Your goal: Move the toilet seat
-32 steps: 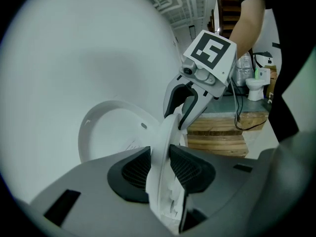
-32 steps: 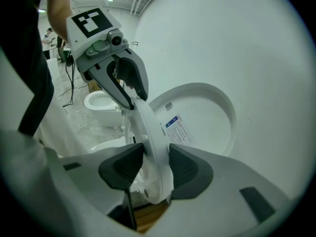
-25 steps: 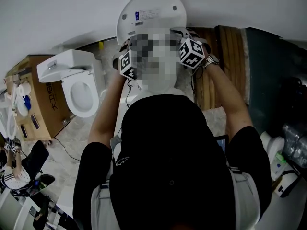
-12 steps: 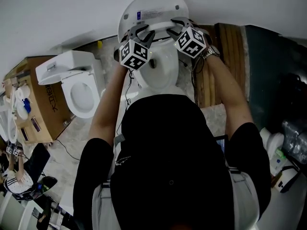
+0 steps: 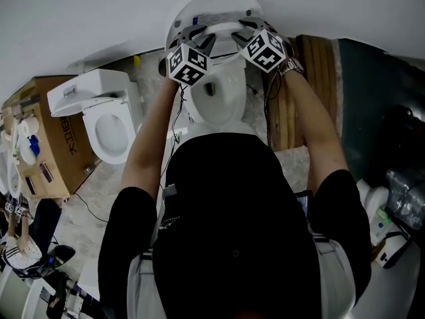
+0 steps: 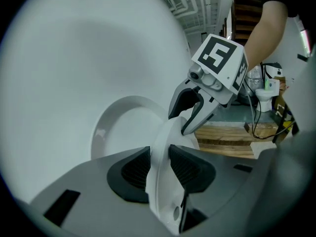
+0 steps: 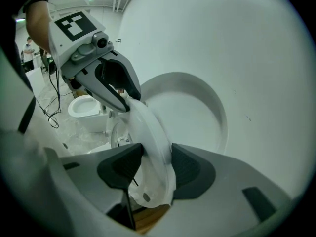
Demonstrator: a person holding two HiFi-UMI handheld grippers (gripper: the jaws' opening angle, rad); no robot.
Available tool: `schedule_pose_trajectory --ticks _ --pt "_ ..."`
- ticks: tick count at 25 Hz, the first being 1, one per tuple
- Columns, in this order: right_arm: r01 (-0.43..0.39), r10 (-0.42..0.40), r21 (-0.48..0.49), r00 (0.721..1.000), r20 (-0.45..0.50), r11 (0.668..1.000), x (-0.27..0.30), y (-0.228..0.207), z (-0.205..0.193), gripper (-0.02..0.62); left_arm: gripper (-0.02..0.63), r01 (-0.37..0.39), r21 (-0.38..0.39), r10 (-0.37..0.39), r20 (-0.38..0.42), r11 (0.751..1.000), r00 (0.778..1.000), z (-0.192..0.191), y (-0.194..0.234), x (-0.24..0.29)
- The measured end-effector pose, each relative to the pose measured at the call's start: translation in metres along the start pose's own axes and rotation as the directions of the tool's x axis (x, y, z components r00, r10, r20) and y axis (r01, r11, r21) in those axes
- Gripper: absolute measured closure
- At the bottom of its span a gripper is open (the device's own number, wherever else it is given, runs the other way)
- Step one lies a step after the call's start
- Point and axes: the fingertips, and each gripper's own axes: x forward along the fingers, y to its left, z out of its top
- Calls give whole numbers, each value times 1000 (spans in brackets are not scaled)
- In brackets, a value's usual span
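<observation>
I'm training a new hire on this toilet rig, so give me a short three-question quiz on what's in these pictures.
1. True or false: the left gripper and right gripper each have the toilet seat between their jaws.
2. The second toilet stands at the head view's: A left, B right, C top.
3. Fill in: the planks right of the bowl are ___.
Key: 1 true (the right gripper's jaws have just been opening slightly, seat between them); 2 A; 3 wooden.

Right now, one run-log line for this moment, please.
left gripper: jaws shut on seat | right gripper: jaws just eased wider, clamped on seat | seat: tilted up near lid | bowl: uncovered
</observation>
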Motion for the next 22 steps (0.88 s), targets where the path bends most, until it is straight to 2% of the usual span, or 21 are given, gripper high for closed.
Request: schedule_pose_trajectory --ticks 8,16,18,19,22 --pt "36 -36 19 999 28 999 11 -15 6 400 474 -18 -10 18 -19 1000 1000 -1 19 12" --pt "3 -4 28 1000 30 1000 19 -20 12 393 472 -25 -17 24 -28 1000 999 -3 30 18" --pt "-14 14 18 1000 22 1000 21 -19 13 368 472 -27 -23 26 -33 999 999 -3 34 21" --pt "-23 22 8 1000 15 1000 23 -18 13 333 472 -27 -27 27 -35 999 999 -3 35 22" --pt "-13 13 -15 1000 -2 1000 28 -22 12 330 472 -32 -35 30 -38 999 999 -2 40 26"
